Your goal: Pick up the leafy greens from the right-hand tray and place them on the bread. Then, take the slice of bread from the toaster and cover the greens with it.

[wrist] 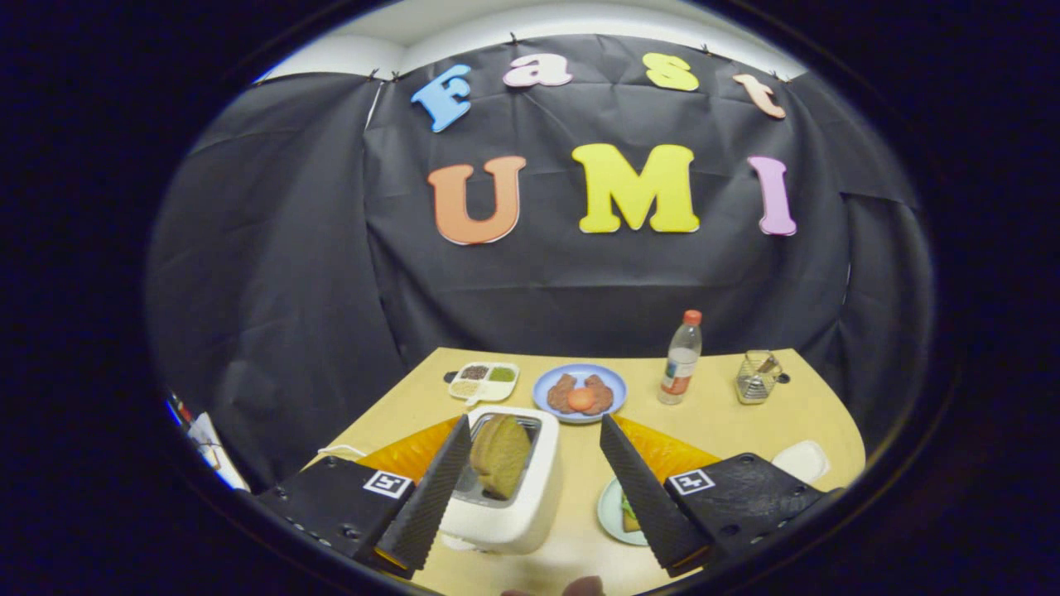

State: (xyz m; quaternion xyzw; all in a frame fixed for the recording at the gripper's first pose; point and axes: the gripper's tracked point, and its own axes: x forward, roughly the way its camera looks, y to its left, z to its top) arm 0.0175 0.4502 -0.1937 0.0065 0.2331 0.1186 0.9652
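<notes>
The hand-held gripper is held wide open and empty above the toaster, where the bread slice still stands. Greens appear already laid on the plate; covering remains.

The gripper hangs wide open above the white toaster, a bread slice standing upright in its slot between the fingers.

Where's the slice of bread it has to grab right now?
The bread slice stands upright in the white toaster, between the open tongs, nearer their left finger, with the blue plate beyond it.
</notes>
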